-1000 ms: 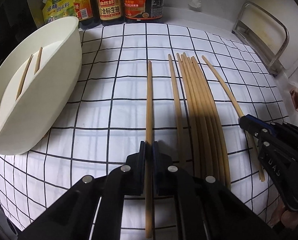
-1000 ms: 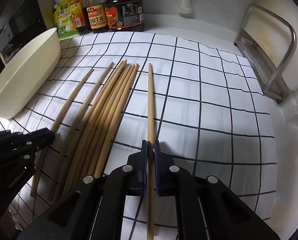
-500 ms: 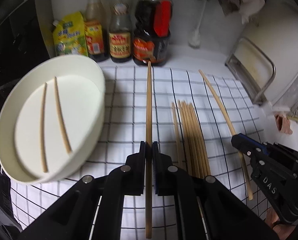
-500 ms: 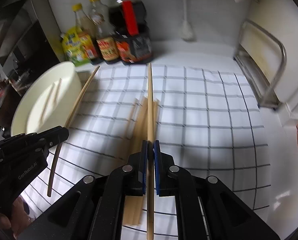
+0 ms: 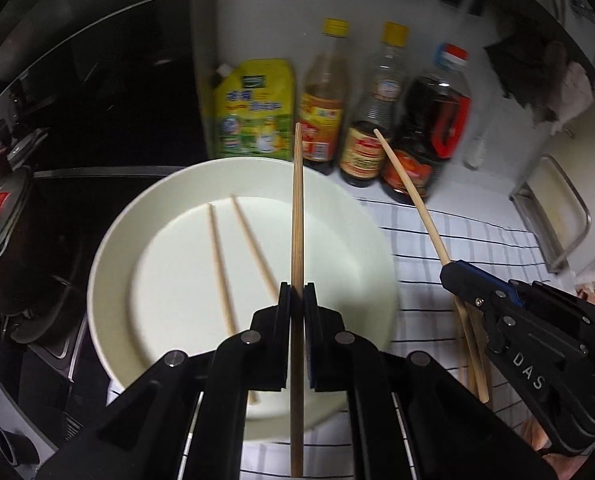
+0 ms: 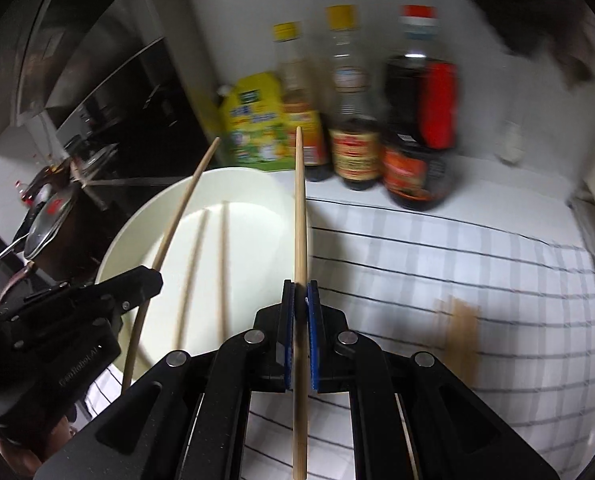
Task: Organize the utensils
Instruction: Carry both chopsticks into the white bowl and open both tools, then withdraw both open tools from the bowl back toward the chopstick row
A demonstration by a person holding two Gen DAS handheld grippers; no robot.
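At the bottom centre of each wrist view a claw is clenched on one chopstick: the left gripper (image 5: pixel 296 300) holds a chopstick (image 5: pixel 296 216) above the white bowl (image 5: pixel 109 248), the right gripper (image 6: pixel 300 300) holds another chopstick (image 6: pixel 300 208) by the bowl's right rim. Two chopsticks (image 5: pixel 233 256) lie inside the bowl. Right of it spreads a checked cloth (image 5: pixel 477 248) with blurred loose chopsticks (image 6: pixel 461 328). Sauce bottles (image 5: pixel 377 120) and a yellow pouch (image 5: pixel 253 112) line the white wall in the upper centre; a metal rack (image 5: pixel 557 220) sits far right.
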